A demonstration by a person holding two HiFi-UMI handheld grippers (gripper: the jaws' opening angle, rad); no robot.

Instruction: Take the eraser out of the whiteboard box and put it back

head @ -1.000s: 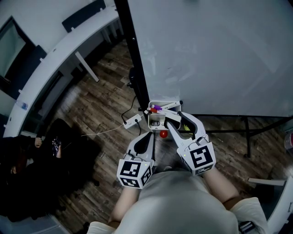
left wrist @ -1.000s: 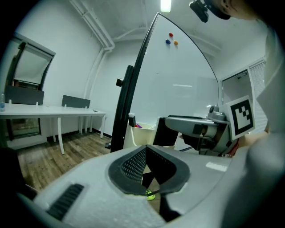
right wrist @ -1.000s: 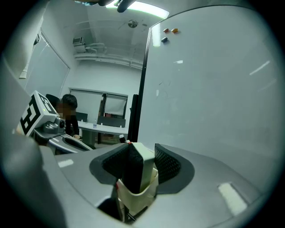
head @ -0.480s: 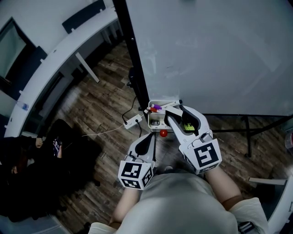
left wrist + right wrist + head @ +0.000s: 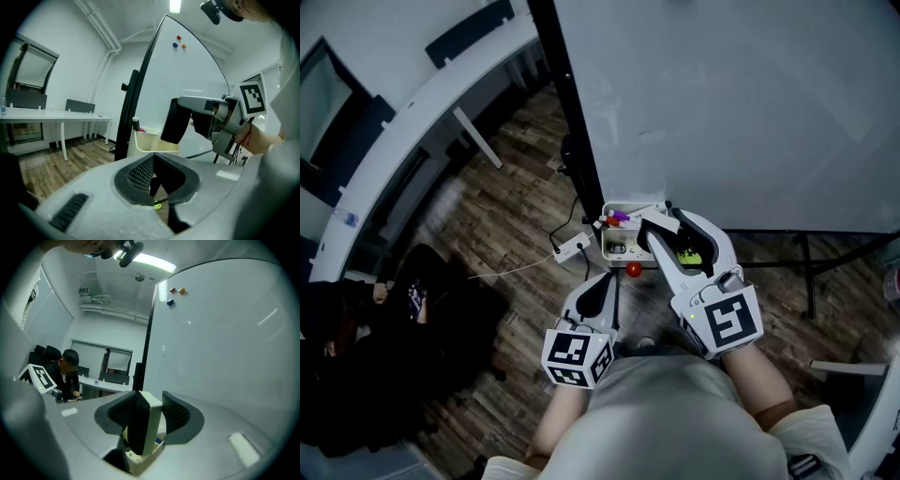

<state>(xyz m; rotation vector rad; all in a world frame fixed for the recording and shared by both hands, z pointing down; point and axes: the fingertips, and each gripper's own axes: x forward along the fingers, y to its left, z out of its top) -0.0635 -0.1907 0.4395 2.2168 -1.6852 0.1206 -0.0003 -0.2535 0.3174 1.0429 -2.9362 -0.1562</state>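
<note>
A white power strip [image 5: 571, 248] lies on the wooden floor [image 5: 502, 211].

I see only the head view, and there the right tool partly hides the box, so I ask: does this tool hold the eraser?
Observer: Yes. In the right gripper view the eraser stands on end between the jaws of the right tool, gripped.
Operator: Is it out of the box?
Observer: The left gripper view shows its lower end near the rim of the box; whether clear, I cannot tell.
Operator: And the left tool?
Observer: The left tool shows nothing between its jaws in its own view.
</note>
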